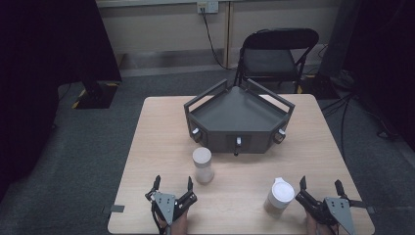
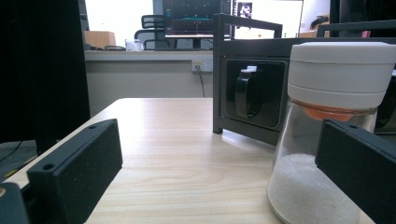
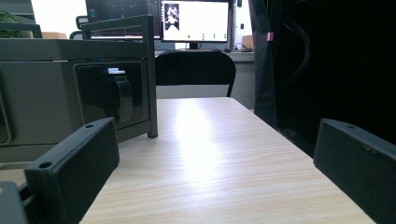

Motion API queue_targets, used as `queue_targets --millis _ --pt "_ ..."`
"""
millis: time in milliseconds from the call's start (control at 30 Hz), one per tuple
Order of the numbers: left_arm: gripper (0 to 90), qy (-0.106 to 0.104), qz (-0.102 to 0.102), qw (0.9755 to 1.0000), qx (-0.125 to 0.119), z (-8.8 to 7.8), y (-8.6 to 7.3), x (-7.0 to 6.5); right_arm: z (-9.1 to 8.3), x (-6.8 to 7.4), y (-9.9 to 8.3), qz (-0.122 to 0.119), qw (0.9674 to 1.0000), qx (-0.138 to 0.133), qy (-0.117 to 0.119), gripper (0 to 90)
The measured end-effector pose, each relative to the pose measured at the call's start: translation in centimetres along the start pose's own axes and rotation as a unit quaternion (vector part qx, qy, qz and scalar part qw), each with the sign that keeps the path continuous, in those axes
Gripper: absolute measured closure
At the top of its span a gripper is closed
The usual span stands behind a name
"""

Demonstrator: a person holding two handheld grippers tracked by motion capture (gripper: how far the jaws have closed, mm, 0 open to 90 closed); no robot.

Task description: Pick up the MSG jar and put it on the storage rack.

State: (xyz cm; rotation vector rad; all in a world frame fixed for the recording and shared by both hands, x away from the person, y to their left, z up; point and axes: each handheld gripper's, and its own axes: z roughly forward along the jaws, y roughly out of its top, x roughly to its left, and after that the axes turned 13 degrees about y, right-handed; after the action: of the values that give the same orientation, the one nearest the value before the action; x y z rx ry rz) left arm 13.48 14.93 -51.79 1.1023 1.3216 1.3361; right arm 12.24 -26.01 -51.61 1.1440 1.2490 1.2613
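High view: I saw two jars standing upright on the bench (image 1: pixel 156 127), both in front of the grey tray (image 1: pixel 240 110) and neither one inside it.
Left jar: the jar with the white lid (image 1: pixel 202 165) stood just ahead and to the right of my left gripper (image 1: pixel 173 185); in the left gripper view it (image 2: pixel 327 140) held white powder low in its glass body and stood partly behind my right-hand jaw.
Right jar: the second jar (image 1: pixel 279 197) stood just to the left of my right gripper (image 1: pixel 319 185), near the bench's front edge.
Progress: I judged the work barely begun; nothing was lifted, nothing lay in the tray, and both grasps were yet to be made.
Left jaws: spread wide and holding nothing; the jar stood close by one jaw, but I could not tell whether they touched.
Right jaws: spread wide as well, with bare bench between them in the right gripper view, pinching nothing.
Left to do: as I judged it, closing on a jar, raising it, and carrying it over the tray's rail.
Beyond the bench: a black folding chair (image 1: pixel 276 54) stood behind the tray.
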Motion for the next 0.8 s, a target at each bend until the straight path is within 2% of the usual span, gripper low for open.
queue_targets --millis 800 --pt "0.0 0.001 0.000 1.0000 0.000 0.00 0.01 -0.03 0.03 0.15 0.00 0.000 1.0000 0.000 -0.005 0.0"
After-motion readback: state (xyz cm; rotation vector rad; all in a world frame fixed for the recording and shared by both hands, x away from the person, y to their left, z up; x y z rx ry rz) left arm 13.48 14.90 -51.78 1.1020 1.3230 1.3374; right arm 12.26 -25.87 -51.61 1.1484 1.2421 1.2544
